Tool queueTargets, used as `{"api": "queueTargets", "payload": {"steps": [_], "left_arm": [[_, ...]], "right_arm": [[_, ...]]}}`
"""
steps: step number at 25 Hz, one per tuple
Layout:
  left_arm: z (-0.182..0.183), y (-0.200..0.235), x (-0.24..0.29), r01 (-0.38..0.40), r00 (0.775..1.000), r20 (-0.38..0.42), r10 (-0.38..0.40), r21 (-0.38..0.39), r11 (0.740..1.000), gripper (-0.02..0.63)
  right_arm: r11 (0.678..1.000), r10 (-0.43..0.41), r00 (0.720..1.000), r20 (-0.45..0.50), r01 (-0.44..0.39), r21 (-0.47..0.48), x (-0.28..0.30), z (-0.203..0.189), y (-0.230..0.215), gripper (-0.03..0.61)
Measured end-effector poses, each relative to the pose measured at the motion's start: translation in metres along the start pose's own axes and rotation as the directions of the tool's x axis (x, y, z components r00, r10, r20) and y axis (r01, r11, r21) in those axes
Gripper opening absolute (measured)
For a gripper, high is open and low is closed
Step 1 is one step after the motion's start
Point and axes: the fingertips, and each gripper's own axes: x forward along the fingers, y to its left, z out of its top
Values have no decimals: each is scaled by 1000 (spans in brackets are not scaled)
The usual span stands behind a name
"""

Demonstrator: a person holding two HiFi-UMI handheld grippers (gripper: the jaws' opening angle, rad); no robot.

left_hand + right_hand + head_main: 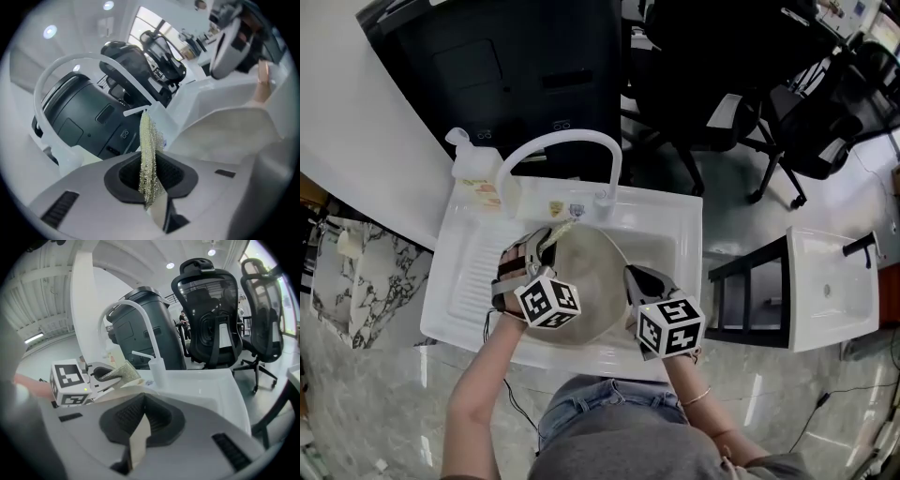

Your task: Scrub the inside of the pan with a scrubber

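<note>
Closest to you, your right tool (636, 277) has its jaws pinched together on the thin pale rim of the pan (586, 281). The right gripper view shows that edge running up between the two dark pads. Your left tool (546, 244) sits just beside it on the pan's other side. Its jaws are closed onto the scrubber (562, 230), a strip of gold mesh that stands up from between them in the left gripper view (149, 159). From the right gripper view, the mesh sticks out past the left tool's tips (120, 372).

The pan is tilted up on edge inside the white sink (666, 230), held between your two tools with its pale inside surface facing you. The scrubber is at the pan's upper left rim, though I cannot tell whether it is touching the metal. A ribbed draining board (473, 272) lies to the left of the basin.

Beyond the pan, the white arched faucet (562, 141) rises from the sink's back edge. A pale bottle (475, 173) stands at the back left corner. Behind the sink is a large dark bin (516, 66), and black office chairs (703, 84) stand further off to the right.
</note>
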Motion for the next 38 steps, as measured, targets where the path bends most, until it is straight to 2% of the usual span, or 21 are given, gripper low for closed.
{"api": "queueTargets", "payload": {"steps": [1,3,6,9,13,16,18,20,26,30,32,34,36,38], "left_arm": [[3,-4,-4,20,1000,14,-19,-74,997,71],[8,-10,-13,63,998,42,-55,-221,973,71],[15,-14,-24,125,991,92,-95,-407,905,71],[20,-15,-34,177,983,142,-118,-538,824,71],[27,-10,-49,225,972,206,-114,-671,707,71],[32,-13,-61,276,958,261,-119,-731,624,69],[35,-16,-69,305,949,293,-116,-759,575,69],[35,-17,-76,317,944,312,-103,-781,538,69],[32,-30,-99,365,928,356,-112,-804,470,69],[28,-32,-111,366,927,367,-82,-832,416,69],[26,-31,-117,359,928,366,-61,-844,399,69],[23,-28,-123,347,931,363,-39,-845,408,69],[22,-26,-129,329,934,357,-19,-838,434,69],[20,-23,-134,316,935,355,2,-835,450,69]], "right_arm": [[1000,-2,1000,4,2,-1,-1,1,0,11],[1000,-3,1000,16,3,-2,-3,3,0,11],[1000,4,999,37,-4,-7,-5,8,2,11],[1000,10,998,54,-9,-14,-8,11,4,11],[1000,20,997,74,-19,-20,-11,15,8,11],[999,44,994,100,-41,-27,-15,19,14,11],[997,72,989,126,-69,-29,-18,23,20,11],[995,97,984,148,-93,-33,-20,26,26,11],[987,155,972,177,-145,-67,-26,29,45,11],[980,187,965,184,-171,-101,-31,28,57,11],[978,196,963,184,-177,-113,-32,27,62,11],[976,194,964,182,-170,-139,-33,26,66,9],[973,187,966,179,-156,-170,-34,25,69,9],[970,186,967,176,-152,-192,-34,24,74,9]]}}
